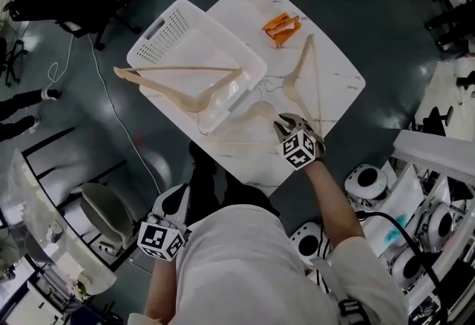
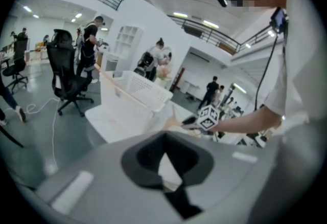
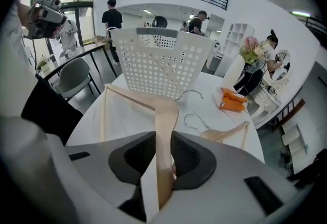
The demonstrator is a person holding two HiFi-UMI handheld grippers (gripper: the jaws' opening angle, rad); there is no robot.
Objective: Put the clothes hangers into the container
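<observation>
Right claw point(image 3: 162, 141) is clamped on a hanger point(image 3: 166, 113) just beside the basket point(image 3: 163, 64); likely stiff, light, slick wood, so it's best gripped mid-arm and kept level

White marble table point(image 1: 338, 82) bearing a white perforated basket point(image 1: 178, 41), a wooden hanger point(image 1: 297, 65) and an orange bundle point(image 1: 280, 27)

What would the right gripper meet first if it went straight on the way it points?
Probably the white basket, straight ahead of the right gripper; the wooden hanger clamped in it would touch first.
</observation>
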